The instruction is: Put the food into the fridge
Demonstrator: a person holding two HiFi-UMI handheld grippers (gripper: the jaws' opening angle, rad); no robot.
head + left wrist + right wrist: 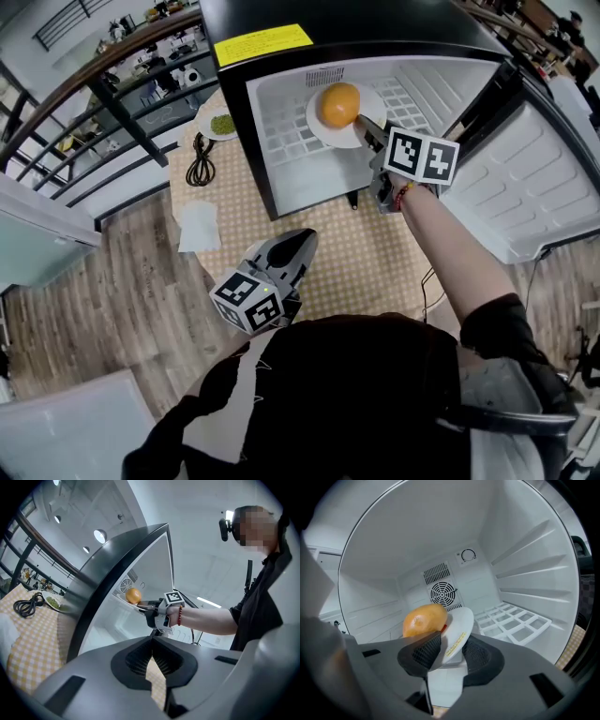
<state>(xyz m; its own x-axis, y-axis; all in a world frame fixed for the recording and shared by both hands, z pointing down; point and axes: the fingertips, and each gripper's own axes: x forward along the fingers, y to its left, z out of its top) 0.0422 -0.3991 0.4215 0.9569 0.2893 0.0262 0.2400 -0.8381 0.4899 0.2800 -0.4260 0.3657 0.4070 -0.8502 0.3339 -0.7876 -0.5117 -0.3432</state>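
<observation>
A round orange-yellow food item [338,104] lies on a white plate [371,133] inside the open small fridge [281,178], over its white wire shelf [281,131]. My right gripper [367,127] reaches into the fridge with the plate's near rim between its jaws. In the right gripper view the plate [461,620] stands a little apart from the right pad, so the right gripper [452,645] is open. The food [424,619] sits just beyond the left pad. My left gripper [302,242] hangs over the table in front of the fridge, shut and empty [152,641].
The fridge door [534,178] stands open at the right. On the checked tablecloth [347,262] left of the fridge are a small plate of green food [222,124], a coiled black cable [199,159] and a white napkin [198,225]. A railing runs beyond the table.
</observation>
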